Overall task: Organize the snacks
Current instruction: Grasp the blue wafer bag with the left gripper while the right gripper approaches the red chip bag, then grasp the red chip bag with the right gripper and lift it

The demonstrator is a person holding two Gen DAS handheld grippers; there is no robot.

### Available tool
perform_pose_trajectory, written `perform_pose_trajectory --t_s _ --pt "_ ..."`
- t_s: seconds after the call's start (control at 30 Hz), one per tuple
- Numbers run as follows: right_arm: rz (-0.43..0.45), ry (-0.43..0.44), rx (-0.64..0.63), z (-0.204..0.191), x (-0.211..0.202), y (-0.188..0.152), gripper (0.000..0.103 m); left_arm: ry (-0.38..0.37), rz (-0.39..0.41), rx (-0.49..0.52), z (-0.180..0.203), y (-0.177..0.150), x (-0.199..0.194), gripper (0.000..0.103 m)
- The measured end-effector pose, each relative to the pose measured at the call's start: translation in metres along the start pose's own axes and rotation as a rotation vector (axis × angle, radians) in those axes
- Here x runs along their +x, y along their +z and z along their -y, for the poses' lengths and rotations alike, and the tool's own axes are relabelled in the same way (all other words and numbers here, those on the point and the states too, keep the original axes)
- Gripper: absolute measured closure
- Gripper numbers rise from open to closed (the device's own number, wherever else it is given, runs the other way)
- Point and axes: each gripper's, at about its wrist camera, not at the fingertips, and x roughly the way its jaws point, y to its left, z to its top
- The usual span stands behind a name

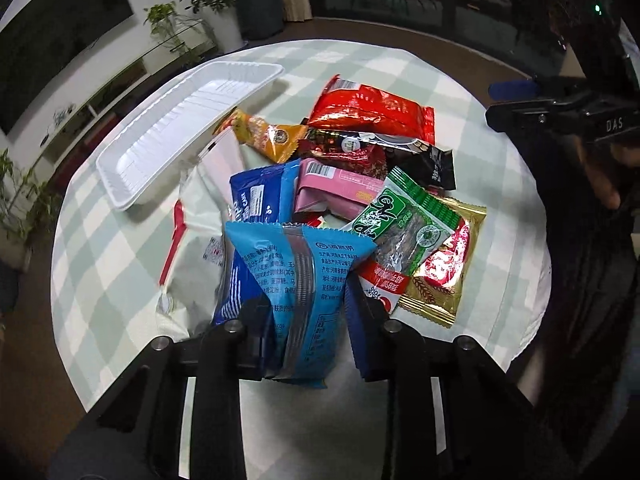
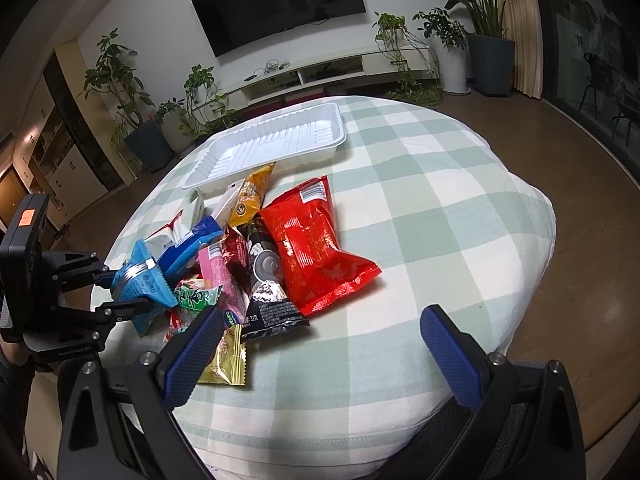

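Note:
My left gripper (image 1: 306, 320) is shut on a light blue snack packet (image 1: 298, 272) and holds it over the near side of the pile; the packet also shows in the right wrist view (image 2: 140, 284). The pile holds a red bag (image 2: 316, 244), a black packet (image 2: 268, 292), a pink packet (image 1: 340, 192), a green packet (image 1: 404, 220), a gold packet (image 2: 228, 360), an orange packet (image 2: 250, 196) and a dark blue packet (image 1: 260, 196). An empty white tray (image 2: 276, 144) lies beyond the pile. My right gripper (image 2: 324, 352) is open and empty, just in front of the pile.
The table wears a green and white checked cloth (image 2: 420, 208). A white bag (image 1: 196, 248) lies at the pile's left. Potted plants (image 2: 484, 40), a TV (image 2: 280, 0) and a low cabinet stand behind the table. Wooden floor surrounds it.

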Motion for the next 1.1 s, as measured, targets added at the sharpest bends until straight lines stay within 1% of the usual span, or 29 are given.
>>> perform_pose_trajectory --t_s 0.17,0.3,0.43,0.53,0.57,0.73,0.8,0.9,0.97,1.0,1.1 --pt "-0.007 0.007 -0.008 0.001 0.004 0.012 0.003 0.003 0.015 -0.041 0.000 -0.007 -0.006 0.076" --pt "-0.001 -0.001 -0.035 0.001 0.011 0.025 0.004 -0.024 0.052 -0.122 -0.005 -0.014 -0.016 0.077" --pt "-0.031 -0.011 -0.071 0.001 0.027 0.035 0.009 -0.059 0.111 -0.233 -0.011 -0.027 -0.031 0.077" --pt "-0.077 0.000 -0.081 0.004 0.042 0.042 0.015 -0.068 0.147 -0.322 -0.013 -0.037 -0.040 0.077" --pt "-0.095 0.008 -0.086 0.004 0.047 0.045 0.018 -0.072 0.162 -0.352 -0.013 -0.040 -0.043 0.077" --pt "-0.144 0.065 -0.109 0.001 0.068 0.054 0.022 -0.092 0.262 -0.513 -0.015 -0.054 -0.061 0.077" --pt "-0.181 0.080 -0.111 0.000 0.080 0.057 0.027 -0.084 0.292 -0.565 -0.016 -0.058 -0.066 0.077" --pt "-0.213 0.112 -0.102 0.001 0.091 0.060 0.029 -0.069 0.321 -0.636 -0.019 -0.063 -0.071 0.077" --pt "-0.233 0.111 -0.099 0.002 0.098 0.061 0.032 -0.053 0.325 -0.671 -0.020 -0.066 -0.072 0.077" --pt "-0.237 0.113 -0.100 0.003 0.101 0.062 0.032 -0.053 0.334 -0.699 -0.021 -0.068 -0.073 0.077" --pt "-0.255 0.127 -0.085 0.007 0.108 0.064 0.034 -0.065 0.345 -0.743 -0.022 -0.071 -0.073 0.077"
